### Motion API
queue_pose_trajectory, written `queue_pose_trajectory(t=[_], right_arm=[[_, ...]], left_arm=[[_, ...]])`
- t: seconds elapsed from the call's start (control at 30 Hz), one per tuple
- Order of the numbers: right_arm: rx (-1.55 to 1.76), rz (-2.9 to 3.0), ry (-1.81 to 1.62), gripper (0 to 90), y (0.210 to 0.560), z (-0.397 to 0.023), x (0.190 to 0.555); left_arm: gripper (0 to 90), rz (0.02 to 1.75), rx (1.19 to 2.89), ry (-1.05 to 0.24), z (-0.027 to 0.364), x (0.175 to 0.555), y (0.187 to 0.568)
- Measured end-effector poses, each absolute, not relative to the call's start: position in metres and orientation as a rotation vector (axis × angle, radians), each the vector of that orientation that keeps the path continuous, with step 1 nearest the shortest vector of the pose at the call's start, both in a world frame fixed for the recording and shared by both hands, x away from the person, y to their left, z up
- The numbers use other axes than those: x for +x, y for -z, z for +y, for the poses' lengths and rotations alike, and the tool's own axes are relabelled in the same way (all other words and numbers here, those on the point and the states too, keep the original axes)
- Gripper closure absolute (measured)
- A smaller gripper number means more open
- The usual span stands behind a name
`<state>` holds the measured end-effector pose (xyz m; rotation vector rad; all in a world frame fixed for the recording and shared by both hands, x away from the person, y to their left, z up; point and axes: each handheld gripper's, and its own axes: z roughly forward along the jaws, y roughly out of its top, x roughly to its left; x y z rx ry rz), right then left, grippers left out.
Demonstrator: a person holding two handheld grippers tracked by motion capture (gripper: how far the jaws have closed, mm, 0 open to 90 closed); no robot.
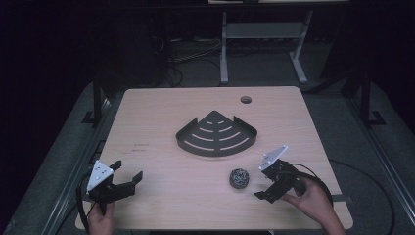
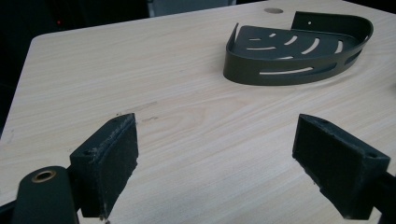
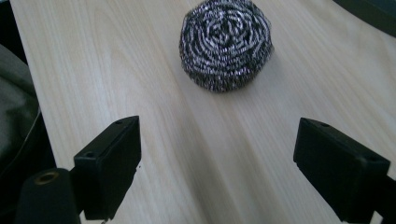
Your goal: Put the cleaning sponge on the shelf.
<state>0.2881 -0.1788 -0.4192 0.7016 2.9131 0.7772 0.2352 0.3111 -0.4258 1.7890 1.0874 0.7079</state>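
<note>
A dark metal corner basket [image 1: 215,136] with slotted floor lies in the middle of the wooden table; it also sits at the upper right of the left gripper view [image 2: 280,70]. A round steel-wool scrubber [image 1: 239,177] rests on the table in front of the basket, toward the right. My right gripper [image 1: 262,183] is open just right of the scrubber, pointing at it. In the right gripper view the scrubber [image 3: 226,44] lies a short way ahead of the open gripper [image 3: 217,128]. My left gripper [image 1: 127,170] is open near the front left corner, over bare wood [image 2: 217,126].
The table [image 1: 147,112] has a round cable hole [image 1: 245,99] near its far edge. Beyond it stands the white frame of another desk [image 1: 224,49] with cables on the dark floor. Cables trail from both grippers off the front edge.
</note>
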Motion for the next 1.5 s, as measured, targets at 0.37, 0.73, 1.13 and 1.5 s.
queue_pose_trajectory(t=[0.37,0.73,1.13,1.5], right_arm=[[0.652,2.951,-0.757,14.6,0.418,-0.155,0.303],[0.619,2.990,-0.739,14.6,0.418,-0.133,0.316],[0.612,3.020,-0.684,14.9,0.426,-0.123,0.323],[0.586,3.038,-0.582,15.5,0.426,-0.110,0.330]], left_arm=[[13.7,1.089,1.782,-0.707,0.312,0.235,0.425],[13.7,1.089,1.778,-0.708,0.312,0.234,0.425],[13.7,1.090,1.774,-0.709,0.313,0.234,0.423],[13.7,1.090,1.767,-0.715,0.314,0.233,0.423]])
